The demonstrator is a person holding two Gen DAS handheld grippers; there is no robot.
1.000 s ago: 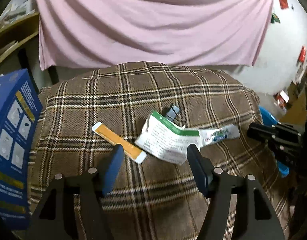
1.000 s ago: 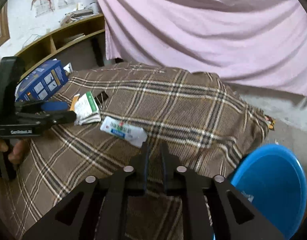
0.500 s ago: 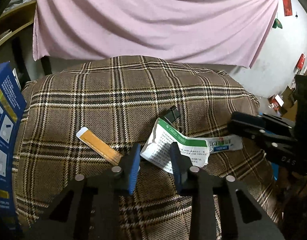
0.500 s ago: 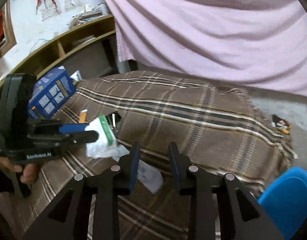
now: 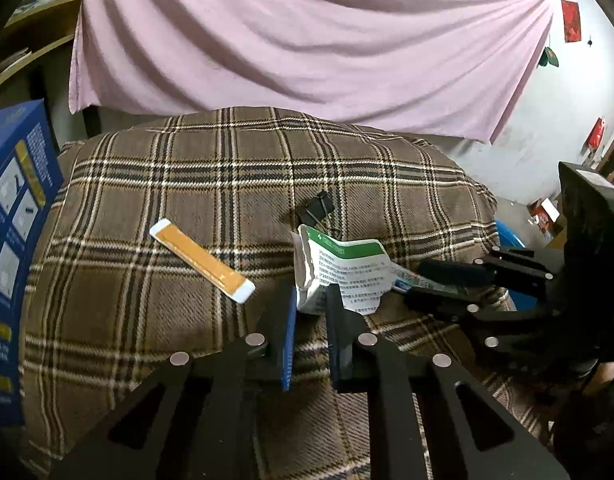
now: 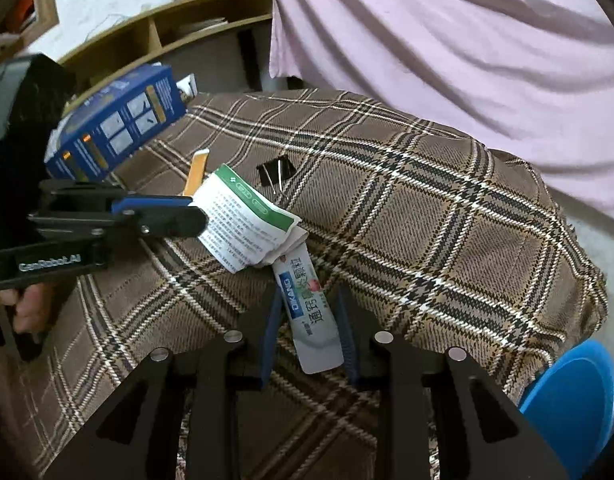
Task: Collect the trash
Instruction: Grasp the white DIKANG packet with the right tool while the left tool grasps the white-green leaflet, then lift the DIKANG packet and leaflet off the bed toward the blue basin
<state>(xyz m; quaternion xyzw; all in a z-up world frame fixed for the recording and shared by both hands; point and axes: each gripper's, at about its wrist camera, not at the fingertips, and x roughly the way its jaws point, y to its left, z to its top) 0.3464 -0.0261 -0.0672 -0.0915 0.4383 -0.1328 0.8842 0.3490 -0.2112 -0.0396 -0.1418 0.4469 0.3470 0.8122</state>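
A folded white paper leaflet with a green band (image 5: 339, 268) (image 6: 243, 216) lies on the plaid cloth (image 5: 187, 184). My left gripper (image 5: 313, 300) is shut on the leaflet's near edge, which bends up between its pads. A white medicine sachet with blue print (image 6: 311, 304) lies beside the leaflet, partly under it. My right gripper (image 6: 309, 312) stands around the sachet's near half, jaws narrowly apart at its sides. An orange and white strip (image 5: 203, 260) and a black binder clip (image 5: 317, 208) (image 6: 277, 172) lie on the cloth.
A blue box (image 5: 15, 240) (image 6: 119, 124) stands at the cloth's left edge. A blue bin (image 6: 575, 404) sits on the floor at the right, below the cloth's edge. A pink sheet (image 5: 307, 40) hangs behind. Wooden shelves (image 6: 167, 28) stand at the back left.
My left gripper went from wide open to shut on the leaflet. My right gripper opened from shut, moved left and forward, and now straddles the sachet.
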